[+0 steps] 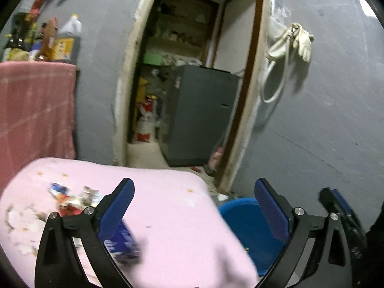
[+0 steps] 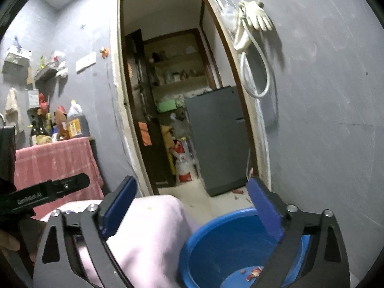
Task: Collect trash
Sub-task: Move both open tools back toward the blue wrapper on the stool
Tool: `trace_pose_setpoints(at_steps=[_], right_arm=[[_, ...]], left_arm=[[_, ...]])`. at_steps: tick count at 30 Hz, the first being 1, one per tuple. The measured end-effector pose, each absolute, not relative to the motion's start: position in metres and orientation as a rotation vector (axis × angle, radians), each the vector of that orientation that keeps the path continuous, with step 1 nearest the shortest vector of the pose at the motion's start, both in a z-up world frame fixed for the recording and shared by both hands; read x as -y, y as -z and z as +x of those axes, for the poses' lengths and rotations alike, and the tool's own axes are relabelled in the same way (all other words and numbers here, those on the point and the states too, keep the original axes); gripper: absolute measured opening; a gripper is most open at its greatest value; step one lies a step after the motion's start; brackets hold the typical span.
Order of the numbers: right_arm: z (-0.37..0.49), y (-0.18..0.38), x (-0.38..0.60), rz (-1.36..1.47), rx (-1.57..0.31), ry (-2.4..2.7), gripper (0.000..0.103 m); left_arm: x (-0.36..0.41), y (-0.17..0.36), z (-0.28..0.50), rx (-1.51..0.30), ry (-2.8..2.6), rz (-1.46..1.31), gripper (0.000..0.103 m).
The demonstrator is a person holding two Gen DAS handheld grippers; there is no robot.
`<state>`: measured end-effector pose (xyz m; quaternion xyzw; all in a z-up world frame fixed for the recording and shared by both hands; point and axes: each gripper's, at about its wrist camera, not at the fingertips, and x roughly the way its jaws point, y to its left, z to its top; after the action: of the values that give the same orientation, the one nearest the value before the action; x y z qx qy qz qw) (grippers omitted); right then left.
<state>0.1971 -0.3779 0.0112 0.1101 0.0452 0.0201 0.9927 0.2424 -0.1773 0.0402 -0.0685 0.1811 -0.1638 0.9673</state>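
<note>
Facing an open doorway (image 2: 182, 91) in a grey wall, both claws hang above a pink cloth-covered table (image 1: 168, 206) whose rounded right edge drops off just beside a round blue plastic basin (image 2: 216, 244) on the pale floor.

- Room: open floor runs from the basin through the doorway to a grey metal cabinet (image 2: 216, 139); a white glove and hose (image 2: 252, 24) hang on the wall to the right.
- Left gripper (image 1: 192, 206): blue pads spread wide, holding nothing; a blurred dark blue packet (image 1: 124, 244) lies on the cloth just by its left finger, contact uncertain.
- Right gripper (image 2: 192, 206): jaws wide apart, empty, poised over the table edge and basin.
- Trash: crumpled wrappers (image 1: 72, 199) and pale scraps on the cloth's left part; small red scraps (image 2: 252, 272) on the basin's bottom.
</note>
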Motion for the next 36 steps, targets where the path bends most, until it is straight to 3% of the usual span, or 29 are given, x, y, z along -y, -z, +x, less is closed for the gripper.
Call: trace_pose_setpoints(at_steps=[21, 36], right_arm=[[0.181, -0.056, 0.264, 0.113, 0.065, -0.245, 0.103], [0.237, -0.040, 0.205, 0.077, -0.128, -0.354, 0.103]], left_arm=[[0.049, -0.057, 0.185, -0.196, 0.111, -0.130, 0.101], [-0.021, -0.018, 0.195, -0.304, 0.004, -0.157, 0.101]])
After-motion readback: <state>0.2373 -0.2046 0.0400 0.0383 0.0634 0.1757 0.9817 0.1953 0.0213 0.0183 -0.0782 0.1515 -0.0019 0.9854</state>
